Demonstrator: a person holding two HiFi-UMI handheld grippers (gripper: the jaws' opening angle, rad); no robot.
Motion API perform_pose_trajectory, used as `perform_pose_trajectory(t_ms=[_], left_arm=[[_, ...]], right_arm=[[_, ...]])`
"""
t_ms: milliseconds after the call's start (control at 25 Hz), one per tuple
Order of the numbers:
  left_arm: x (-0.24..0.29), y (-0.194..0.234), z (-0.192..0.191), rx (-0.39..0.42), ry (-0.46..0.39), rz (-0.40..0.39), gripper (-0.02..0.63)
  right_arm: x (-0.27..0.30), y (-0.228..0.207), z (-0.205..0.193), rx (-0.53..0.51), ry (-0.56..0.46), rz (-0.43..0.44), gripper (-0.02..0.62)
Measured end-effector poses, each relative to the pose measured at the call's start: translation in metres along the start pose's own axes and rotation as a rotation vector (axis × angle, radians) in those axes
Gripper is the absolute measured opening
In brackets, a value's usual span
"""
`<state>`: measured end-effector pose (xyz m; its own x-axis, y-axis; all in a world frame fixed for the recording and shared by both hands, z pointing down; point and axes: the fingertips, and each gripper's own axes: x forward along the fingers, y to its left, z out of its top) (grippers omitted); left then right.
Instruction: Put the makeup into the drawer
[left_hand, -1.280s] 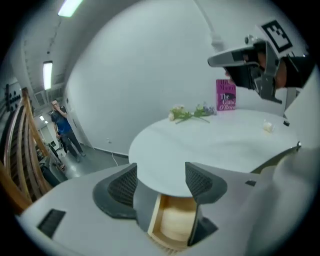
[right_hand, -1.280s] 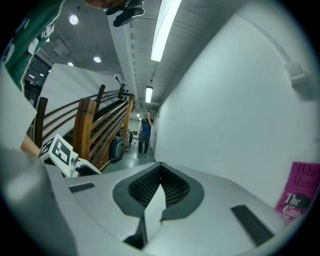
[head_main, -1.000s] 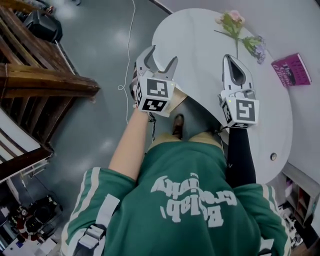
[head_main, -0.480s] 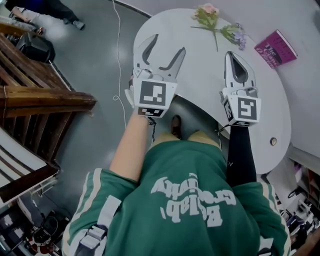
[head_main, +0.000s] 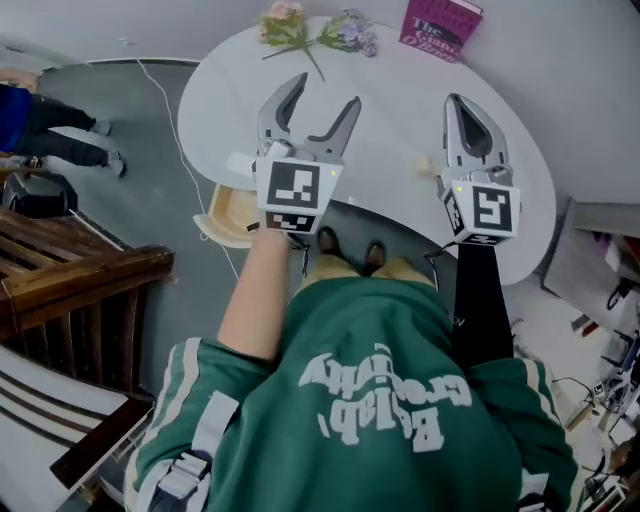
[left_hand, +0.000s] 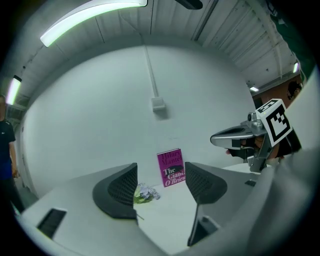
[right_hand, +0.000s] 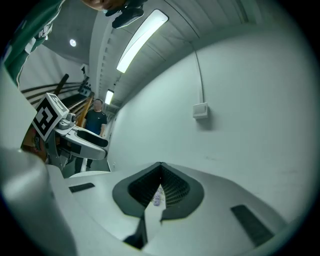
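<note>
In the head view both grippers hang over the near part of a white rounded table (head_main: 400, 100). My left gripper (head_main: 308, 108) is open, nothing between its jaws. My right gripper (head_main: 470, 112) is shut and holds nothing that I can see. A small pale object (head_main: 424, 167) lies on the table just left of the right gripper; what it is cannot be told. A light wooden part (head_main: 232, 212) sticks out under the table's front edge, partly hidden by the left gripper. In the left gripper view the open left gripper (left_hand: 160, 186) frames the tabletop.
A pink book (head_main: 441, 24) (left_hand: 171, 168) and cut flowers (head_main: 312, 30) (left_hand: 146, 193) lie at the table's far side against a white wall. A person in blue (head_main: 45, 122) is on the floor at left. Dark wooden slats (head_main: 80, 290) stand at lower left, clutter (head_main: 600, 400) at lower right.
The view has swung: the table now lies squarely ahead, with the book and flowers at top centre. Both grippers moved further over the tabletop. Left stays open, right stays shut.
</note>
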<state>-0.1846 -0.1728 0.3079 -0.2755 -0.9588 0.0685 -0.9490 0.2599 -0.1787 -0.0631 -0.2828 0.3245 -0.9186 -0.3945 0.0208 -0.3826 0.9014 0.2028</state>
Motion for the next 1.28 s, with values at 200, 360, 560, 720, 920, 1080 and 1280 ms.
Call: perform_pose_trajectory(t_ms=[200, 360, 560, 720, 920, 1080, 1280], left_arm=[[0.033, -0.075, 0.011, -0.01, -0.019, -0.115, 0.328], [0.048, -0.119, 0.016, -0.01, -0.023, -0.175, 0.328], [0.061, -0.151, -0.001, -0.042, 0.016, -0.23, 0.328], [0.077, -0.185, -0.061, -0.109, 0.157, -0.295, 0.328], [0.089, -0.22, -0.148, -0.165, 0.356, -0.331, 0.328], [0.095, -0.239, -0.197, -0.18, 0.471, -0.349, 0.328], [0.092, -0.25, -0.249, -0.183, 0.611, -0.343, 0.271]], right_arm=[[-0.052, -0.061, -0.011, 0.008, 0.027, -0.113, 0.009], [-0.082, -0.095, -0.022, 0.019, 0.035, -0.164, 0.009], [-0.101, -0.108, -0.036, 0.032, 0.053, -0.186, 0.009], [-0.114, -0.116, -0.043, 0.032, 0.07, -0.2, 0.009], [-0.132, -0.128, -0.052, 0.036, 0.097, -0.226, 0.009], [-0.144, -0.134, -0.061, 0.03, 0.104, -0.24, 0.009], [-0.153, -0.138, -0.068, 0.033, 0.123, -0.26, 0.009]])
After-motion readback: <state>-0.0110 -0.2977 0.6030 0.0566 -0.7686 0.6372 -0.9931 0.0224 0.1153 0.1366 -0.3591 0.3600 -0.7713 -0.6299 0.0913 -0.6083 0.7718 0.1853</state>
